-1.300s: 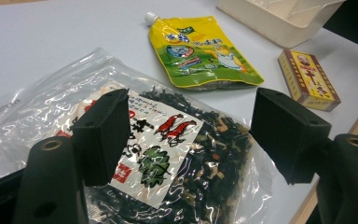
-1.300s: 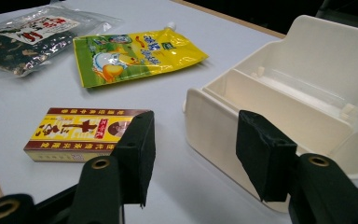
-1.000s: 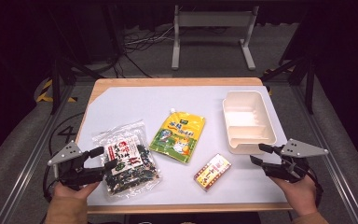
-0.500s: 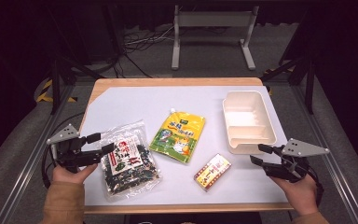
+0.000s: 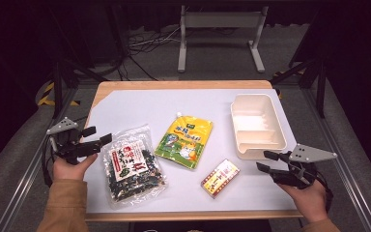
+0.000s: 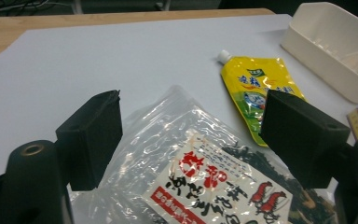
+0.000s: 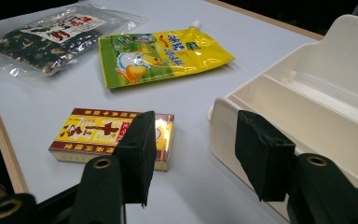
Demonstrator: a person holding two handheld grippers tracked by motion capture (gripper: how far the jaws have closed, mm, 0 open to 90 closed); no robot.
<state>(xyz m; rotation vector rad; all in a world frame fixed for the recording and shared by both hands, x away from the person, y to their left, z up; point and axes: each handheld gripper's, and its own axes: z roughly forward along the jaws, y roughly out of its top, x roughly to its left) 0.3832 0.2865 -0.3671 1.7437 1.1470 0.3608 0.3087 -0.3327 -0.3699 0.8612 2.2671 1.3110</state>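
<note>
One seaweed bag (image 5: 133, 166) lies flat at front left of white mat (image 5: 140, 106), nothing pinching it. Left gripper (image 5: 99, 136) just beside bag edge, jaws spread, just been opening. Right gripper (image 5: 265, 161) near cream tray (image 5: 281, 130), jaws apart and empty, just been closing.

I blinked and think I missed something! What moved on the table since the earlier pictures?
The left tongs slid back off the seaweed bag toward the table's left edge, and their jaws have just been opening, with nothing gripped. The right tongs kept their place near the white tray, jaws just closing a little on nothing. The bag, yellow pouch and small box stayed put.
</note>
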